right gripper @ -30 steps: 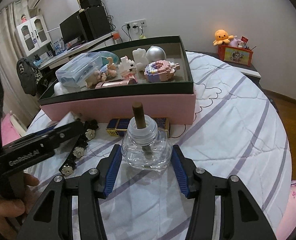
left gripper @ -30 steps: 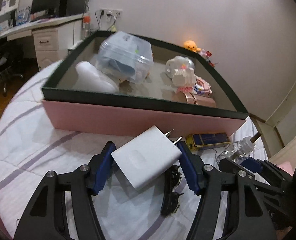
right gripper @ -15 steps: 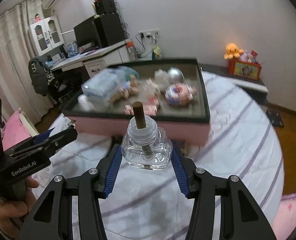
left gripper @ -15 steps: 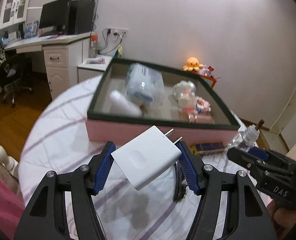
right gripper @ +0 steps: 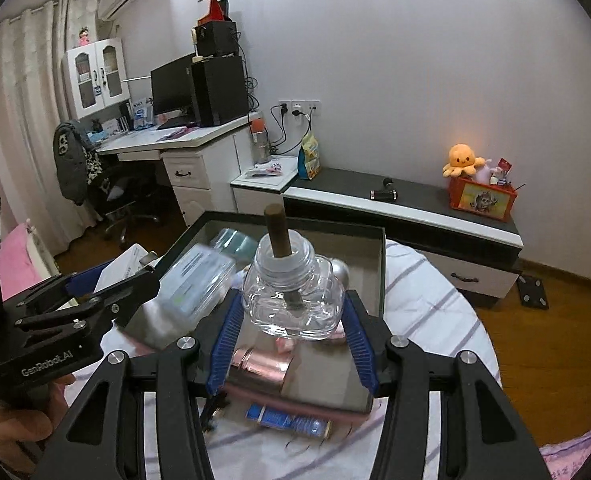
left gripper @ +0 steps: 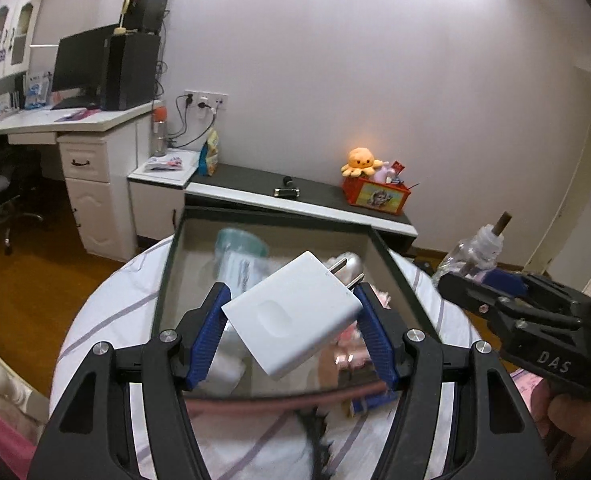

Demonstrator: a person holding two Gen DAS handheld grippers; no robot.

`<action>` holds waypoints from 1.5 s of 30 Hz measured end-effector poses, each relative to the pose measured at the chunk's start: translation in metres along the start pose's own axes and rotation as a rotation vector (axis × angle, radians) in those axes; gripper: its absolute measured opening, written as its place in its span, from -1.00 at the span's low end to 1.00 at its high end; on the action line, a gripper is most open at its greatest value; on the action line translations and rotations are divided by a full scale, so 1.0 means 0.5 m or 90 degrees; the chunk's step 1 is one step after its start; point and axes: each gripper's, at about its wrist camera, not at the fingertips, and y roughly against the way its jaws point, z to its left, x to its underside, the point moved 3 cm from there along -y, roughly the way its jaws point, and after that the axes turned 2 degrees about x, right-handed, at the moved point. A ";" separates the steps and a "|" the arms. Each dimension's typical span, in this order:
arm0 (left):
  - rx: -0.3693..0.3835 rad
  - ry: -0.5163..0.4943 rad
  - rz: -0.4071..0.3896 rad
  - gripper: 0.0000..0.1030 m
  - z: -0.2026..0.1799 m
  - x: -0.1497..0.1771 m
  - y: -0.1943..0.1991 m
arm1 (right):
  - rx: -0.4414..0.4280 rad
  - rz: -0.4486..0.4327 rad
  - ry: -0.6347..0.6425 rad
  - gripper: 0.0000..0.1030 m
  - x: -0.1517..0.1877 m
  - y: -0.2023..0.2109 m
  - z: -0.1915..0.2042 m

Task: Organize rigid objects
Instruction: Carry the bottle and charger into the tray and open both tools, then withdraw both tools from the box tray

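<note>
A: What sits in the box [right gripper: 382, 264]?

B: A clear plastic case [right gripper: 199, 280], a teal lid [left gripper: 242, 242] behind it, a silver ball [right gripper: 340, 270] and a pink metal tube [right gripper: 261, 364]; the rest is blurred.

A: And the charger [left gripper: 295, 314]?

B: The left gripper [left gripper: 291, 334] has its blue pads clamped on the white charger's sides, above the box. It tilts, prongs pointing up and away to the right.

A: The bottle [right gripper: 293, 300]?

B: The right gripper [right gripper: 291, 330] is closed on the clear glass bottle, upright, brown wick pointing up, also over the box.

A: Changed from a second ago?

B: Both were low in front of the pink wall; now both are raised over the box. The blue tin [right gripper: 289, 424] stays on the striped sheet [right gripper: 427, 304].
</note>
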 end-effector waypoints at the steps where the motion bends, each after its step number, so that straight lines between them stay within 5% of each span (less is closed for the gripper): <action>1: 0.000 0.001 -0.001 0.25 -0.003 -0.006 -0.010 | 0.006 0.005 0.001 0.00 -0.006 -0.012 -0.005; 21: -0.029 -0.020 0.062 0.27 -0.029 -0.009 -0.165 | 0.010 0.088 -0.028 0.00 0.015 -0.177 -0.067; 23: -0.039 -0.032 0.073 0.40 -0.033 -0.008 -0.176 | 0.009 0.103 -0.023 0.01 0.020 -0.198 -0.066; 24: -0.042 -0.033 0.071 0.63 -0.033 -0.009 -0.176 | 0.011 0.109 -0.020 0.01 0.024 -0.208 -0.067; 25: -0.044 -0.032 0.066 0.85 -0.032 -0.012 -0.174 | 0.011 0.114 -0.018 0.13 0.028 -0.214 -0.067; 28: -0.042 -0.030 0.047 0.95 -0.027 -0.018 -0.157 | -0.016 0.110 -0.028 0.63 0.035 -0.211 -0.066; 41: -0.078 -0.026 -0.032 1.00 -0.005 0.016 0.000 | -0.005 0.033 -0.100 0.74 0.063 -0.081 -0.061; 43: -0.080 -0.026 -0.038 1.00 -0.007 0.028 0.027 | -0.004 0.021 -0.110 1.00 0.074 -0.050 -0.052; 45: -0.079 -0.030 -0.045 1.00 -0.013 0.040 0.056 | -0.024 0.003 -0.121 1.00 0.084 -0.016 -0.041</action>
